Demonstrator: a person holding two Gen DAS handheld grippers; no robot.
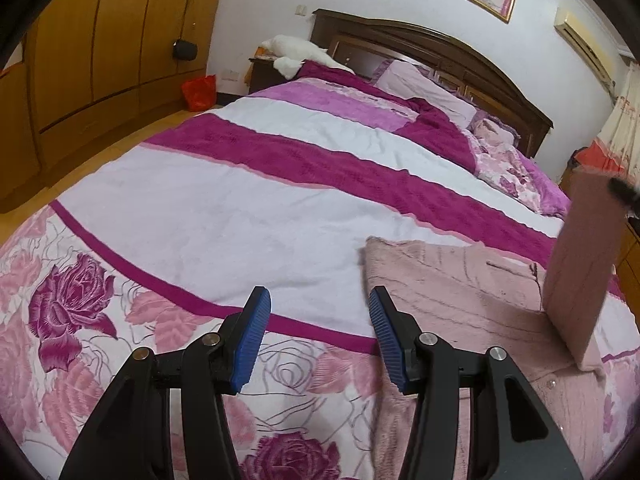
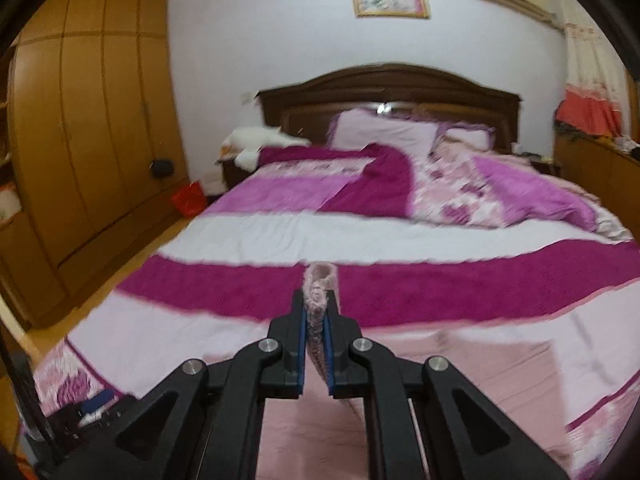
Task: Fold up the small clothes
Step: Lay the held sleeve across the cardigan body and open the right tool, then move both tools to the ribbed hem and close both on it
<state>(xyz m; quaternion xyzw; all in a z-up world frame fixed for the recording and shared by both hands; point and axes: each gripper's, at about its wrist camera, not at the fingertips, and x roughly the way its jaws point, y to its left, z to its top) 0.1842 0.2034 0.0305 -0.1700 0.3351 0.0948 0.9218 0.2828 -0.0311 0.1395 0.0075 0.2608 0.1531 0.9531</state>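
Note:
A fluffy pale pink garment (image 1: 452, 292) lies spread on the bed's near right part. My left gripper (image 1: 320, 304) is open and empty, hovering over the bedspread just left of the garment's left edge. My right gripper (image 2: 316, 300) is shut on a sleeve or edge of the pink garment (image 2: 318, 284) and holds it lifted above the bed. In the left wrist view that lifted strip (image 1: 584, 264) hangs from the right gripper's tip (image 1: 624, 190) at the far right. The rest of the garment spreads below the right gripper (image 2: 472, 364).
The bed has a striped white and magenta bedspread (image 1: 240, 184) with rose print at the near end. Pillows (image 2: 384, 130) and a crumpled quilt (image 2: 500, 188) lie near the dark headboard (image 2: 392, 84). Wooden wardrobes (image 1: 100, 40) stand left, a red bag (image 1: 199, 92) on the floor.

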